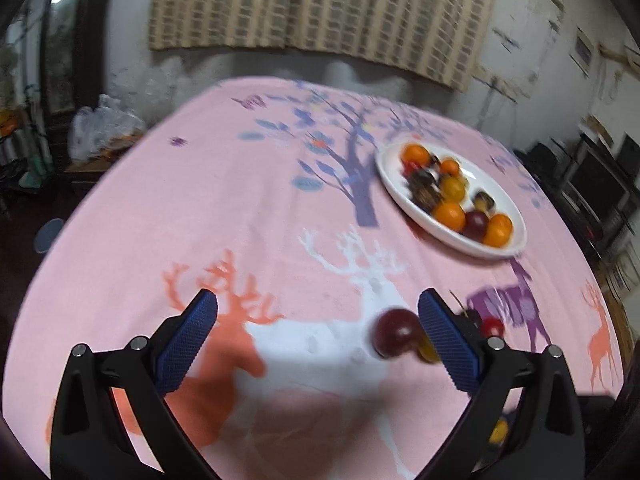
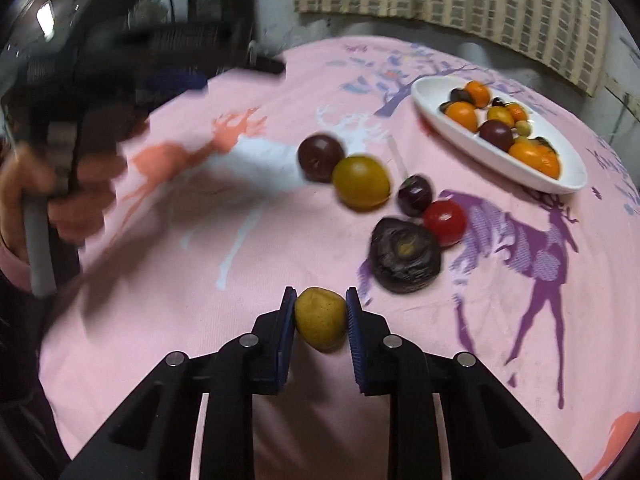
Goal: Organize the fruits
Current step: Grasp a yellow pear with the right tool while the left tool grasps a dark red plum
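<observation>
My right gripper [image 2: 321, 307] is shut on a small yellow-green fruit [image 2: 320, 318] just above the pink tablecloth. Ahead of it lie a dark wrinkled fruit [image 2: 405, 255], a red tomato [image 2: 445, 222], a dark cherry [image 2: 415, 195], a yellow fruit [image 2: 361, 182] and a dark plum [image 2: 320, 157]. A white plate [image 2: 500, 156] at the far right holds several oranges and dark fruits. My left gripper [image 1: 318, 308] stands open over the cloth, with the dark plum [image 1: 396, 333] just inside its right finger. The same plate [image 1: 400, 196] lies far right in that view.
A hand [image 2: 72, 184] holds the left gripper's handle at the left of the right wrist view. The pink deer-print tablecloth [image 1: 248, 200] covers the round table. Plastic bags [image 1: 100, 128] sit beyond the far left edge. Dark furniture stands at the right.
</observation>
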`<state>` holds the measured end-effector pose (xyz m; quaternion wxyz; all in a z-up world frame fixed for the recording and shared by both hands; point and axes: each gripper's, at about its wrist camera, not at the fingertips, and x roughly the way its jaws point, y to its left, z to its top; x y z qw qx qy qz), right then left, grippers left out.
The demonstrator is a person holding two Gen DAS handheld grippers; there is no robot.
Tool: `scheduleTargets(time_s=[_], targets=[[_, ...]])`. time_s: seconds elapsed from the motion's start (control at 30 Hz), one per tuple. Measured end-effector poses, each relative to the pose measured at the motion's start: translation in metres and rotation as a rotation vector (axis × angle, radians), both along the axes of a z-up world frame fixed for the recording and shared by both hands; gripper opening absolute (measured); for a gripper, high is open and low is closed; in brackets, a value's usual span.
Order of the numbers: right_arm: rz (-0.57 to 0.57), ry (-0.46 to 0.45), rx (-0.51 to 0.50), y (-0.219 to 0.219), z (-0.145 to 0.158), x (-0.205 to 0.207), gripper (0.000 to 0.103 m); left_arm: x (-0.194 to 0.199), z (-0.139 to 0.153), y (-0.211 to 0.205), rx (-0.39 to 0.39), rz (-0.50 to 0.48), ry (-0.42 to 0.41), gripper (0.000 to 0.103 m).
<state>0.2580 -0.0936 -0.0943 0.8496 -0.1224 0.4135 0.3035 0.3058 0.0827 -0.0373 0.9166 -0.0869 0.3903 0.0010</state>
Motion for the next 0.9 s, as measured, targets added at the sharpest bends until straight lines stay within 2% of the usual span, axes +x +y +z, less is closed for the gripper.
scheduleTargets(time_s=[0.07,0.1,0.17,0.37,0.5,0.57,0.7,0.9], targets=[[-0.037,-0.003,0.027,-0.009,0.004,0.005,0.025,0.003,-0.007,-0.013,0.024,-0.082,0.026,0.095],[-0.047,0.001,0.034,-0.011,0.005,0.006,0.025,0.004,-0.01,-0.022,0.052,-0.121,0.032,0.081],[-0.068,0.005,0.039,-0.015,0.005,0.009,0.025,0.005,-0.016,-0.035,0.098,-0.176,0.047,0.069],[-0.068,-0.009,0.047,-0.016,0.008,0.008,0.025,0.005,-0.023,-0.044,0.091,-0.219,0.033,0.065],[-0.081,-0.011,0.057,-0.02,0.01,0.012,0.025,0.012,-0.028,-0.043,0.043,-0.245,0.045,0.061],[-0.089,-0.01,0.07,-0.024,0.012,0.012,0.025,0.017,-0.029,-0.039,-0.005,-0.257,0.049,0.057],[-0.101,-0.007,0.095,-0.03,0.016,0.012,0.025,0.025,-0.035,-0.028,-0.155,-0.292,0.076,0.049],[-0.135,-0.017,0.121,-0.04,0.021,0.015,0.025,0.021,-0.037,-0.024,-0.147,-0.299,0.098,0.038]])
